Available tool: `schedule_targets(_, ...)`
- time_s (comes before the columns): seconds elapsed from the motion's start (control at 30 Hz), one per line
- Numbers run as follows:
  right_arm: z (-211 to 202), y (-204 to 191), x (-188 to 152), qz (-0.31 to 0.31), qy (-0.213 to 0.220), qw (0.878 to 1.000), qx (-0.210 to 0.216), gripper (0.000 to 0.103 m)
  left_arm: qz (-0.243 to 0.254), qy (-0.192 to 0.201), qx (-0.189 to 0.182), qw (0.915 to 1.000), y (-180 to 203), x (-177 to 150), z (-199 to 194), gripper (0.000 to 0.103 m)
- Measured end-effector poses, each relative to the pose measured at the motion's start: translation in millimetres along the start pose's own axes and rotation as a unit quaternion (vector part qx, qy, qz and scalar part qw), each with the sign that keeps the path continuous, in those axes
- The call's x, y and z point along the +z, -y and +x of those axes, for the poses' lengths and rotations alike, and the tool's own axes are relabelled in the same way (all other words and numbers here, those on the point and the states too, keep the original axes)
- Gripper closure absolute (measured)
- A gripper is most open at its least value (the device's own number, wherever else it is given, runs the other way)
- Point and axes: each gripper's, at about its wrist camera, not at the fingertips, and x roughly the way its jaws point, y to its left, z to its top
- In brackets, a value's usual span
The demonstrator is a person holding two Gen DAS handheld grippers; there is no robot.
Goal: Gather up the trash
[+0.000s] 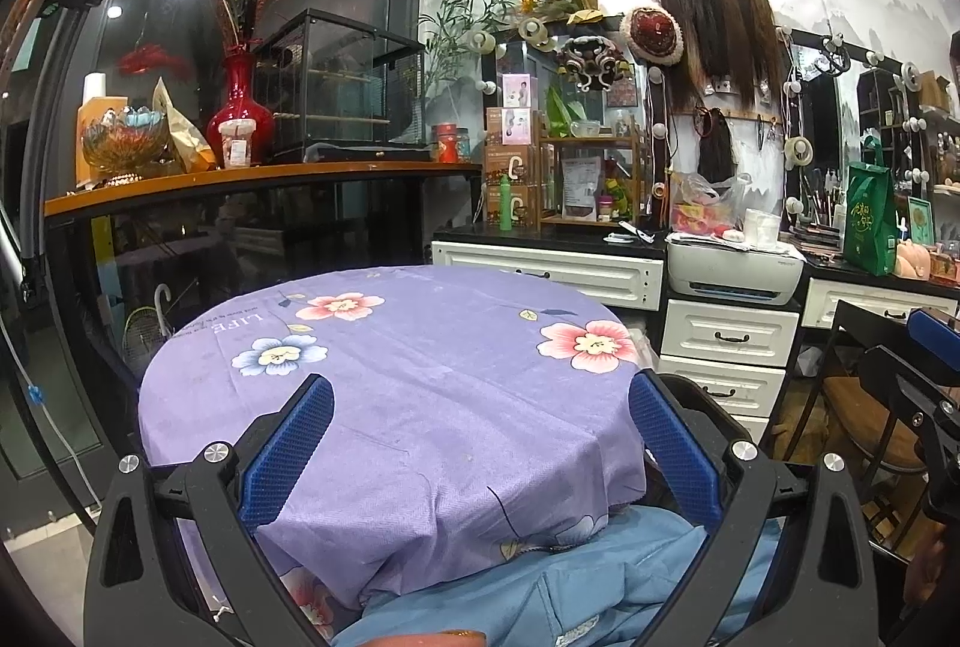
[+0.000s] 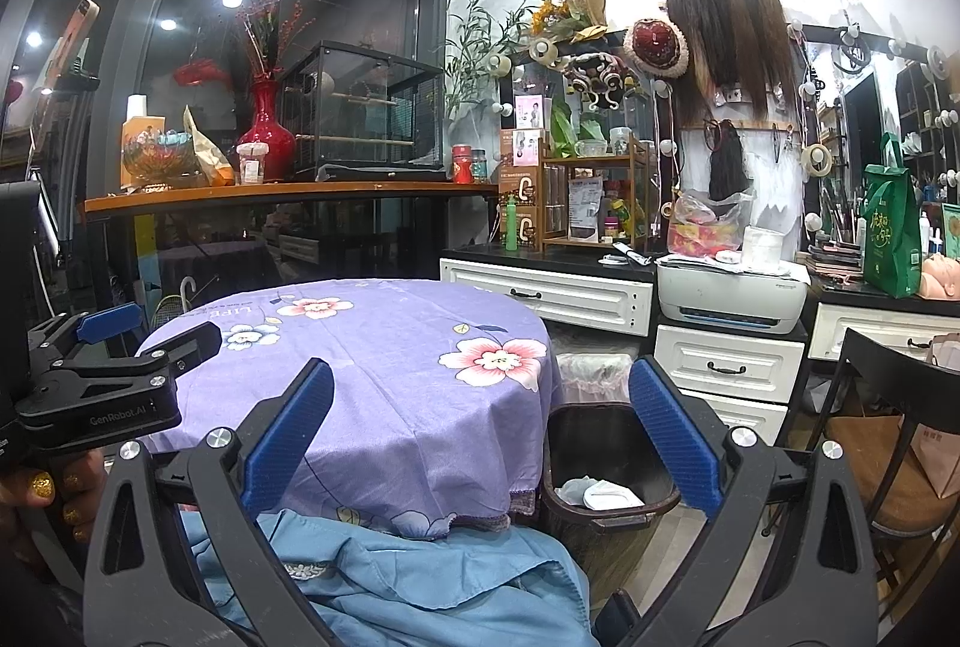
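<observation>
Lying beyond right tool (image 2: 480,425): trash (image 2: 600,494) (binned)

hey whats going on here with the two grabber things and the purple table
A person holds a gripper in each hand over a round table with a purple floral cloth. Both the left gripper and the right gripper are open and hold nothing. No loose trash shows on the cloth. A dark bin stands on the floor beside the table, to its right, with crumpled white paper inside.
</observation>
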Motion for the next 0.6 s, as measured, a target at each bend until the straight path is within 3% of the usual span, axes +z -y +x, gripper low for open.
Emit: schedule_targets(0.6,0.4,0.3,1.1,0.000,-0.001,1.000,0.001,0.006,0.000,-0.001,0.000,1.0000,1.2,0.2,-0.2,0.005)
